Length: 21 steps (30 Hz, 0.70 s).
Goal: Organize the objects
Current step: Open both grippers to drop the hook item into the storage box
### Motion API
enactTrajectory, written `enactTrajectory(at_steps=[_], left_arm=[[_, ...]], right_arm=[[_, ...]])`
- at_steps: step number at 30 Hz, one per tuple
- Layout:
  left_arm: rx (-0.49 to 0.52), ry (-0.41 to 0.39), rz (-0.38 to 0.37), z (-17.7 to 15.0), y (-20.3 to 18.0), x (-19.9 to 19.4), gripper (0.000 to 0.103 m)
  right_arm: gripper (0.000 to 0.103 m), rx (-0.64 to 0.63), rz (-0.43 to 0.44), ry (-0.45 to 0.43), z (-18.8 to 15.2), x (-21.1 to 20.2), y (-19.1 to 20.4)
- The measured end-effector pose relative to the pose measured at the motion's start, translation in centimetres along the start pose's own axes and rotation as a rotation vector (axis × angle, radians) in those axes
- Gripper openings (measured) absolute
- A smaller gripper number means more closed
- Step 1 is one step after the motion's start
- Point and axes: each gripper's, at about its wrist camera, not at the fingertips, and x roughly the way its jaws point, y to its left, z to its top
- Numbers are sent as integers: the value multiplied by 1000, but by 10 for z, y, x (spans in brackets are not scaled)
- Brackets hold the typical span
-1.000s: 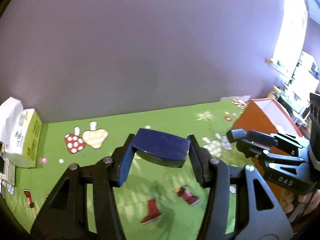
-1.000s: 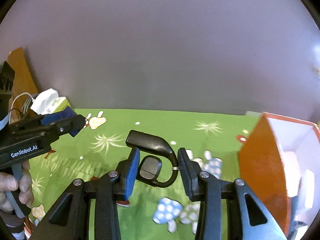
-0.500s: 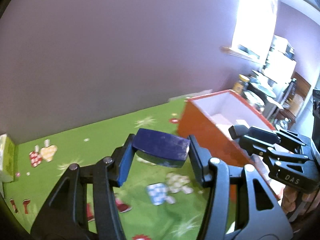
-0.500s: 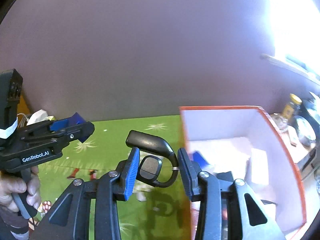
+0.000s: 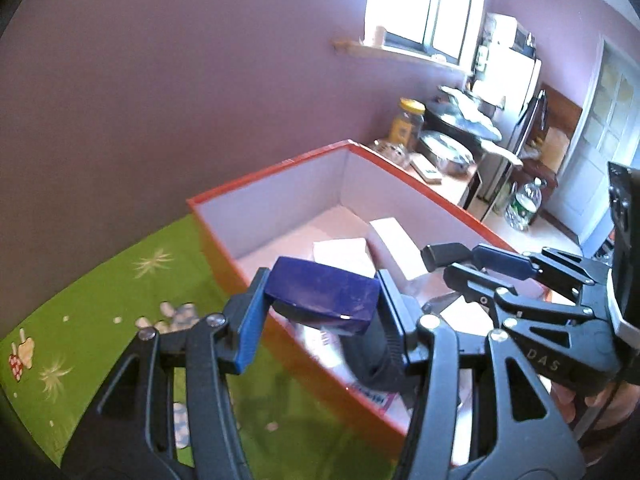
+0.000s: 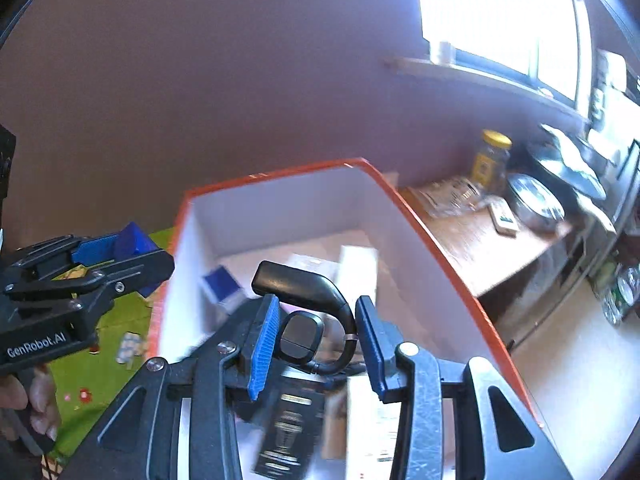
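The left gripper [image 5: 322, 308] holds a dark blue case [image 5: 325, 294] — the jaws are closed on its two short ends, and the case sits level between the pads. In the left wrist view the case hangs over the near long wall of the orange box [image 5: 280, 168], partly above the box interior and partly above the green patterned cloth [image 5: 120, 300] that covers the worktop.

The right gripper [image 6: 316, 332] holds a black curved earpiece-style device [image 6: 300, 284] with a rounded square pad on its inner loop. The jaws are closed on it: the blue pads press the loop from both sides. In the right wrist view the device hangs above the open interior of the orange box, clear of the contents below.

The box stands at the edge of the green cloth, near the purple wall [image 5: 160, 80]. Its walls are white inside. On its floor lie white cartons [image 5: 384, 240], a small blue item [image 6: 222, 284] against the wall nearest the cloth, and a black package with pale print [image 6: 288, 432] — this last one is blurred and cannot be identified.

Each gripper appears in the other's view, side by side at the box. Fingers of the person's left hand [image 6: 38, 412] wrap the left gripper's handle.

Beyond the box, a wooden counter [image 6: 472, 240] carries a yellow-lidded jar [image 6: 490, 160] and a metal bowl [image 6: 536, 200].
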Motion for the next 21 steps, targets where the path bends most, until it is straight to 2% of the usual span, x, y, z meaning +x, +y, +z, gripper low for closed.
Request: enactTrajectory(at_steps=[6, 14, 16, 19, 21], left_arm=[[43, 94, 13, 0, -17, 45, 56], [42, 128, 16, -2, -20, 57, 57], [39, 131, 9, -2, -20, 56, 62], [42, 125, 10, -1, -24, 56, 78], [43, 117, 21, 0, -27, 52, 84]], right_arm=[[41, 22, -44, 19, -4, 10, -21], [41, 35, -61, 12, -3, 16, -33], [41, 45, -56, 13, -4, 12, -34], [42, 53, -55, 18, -5, 11, -35], [49, 62, -60, 19, -5, 10, -36]])
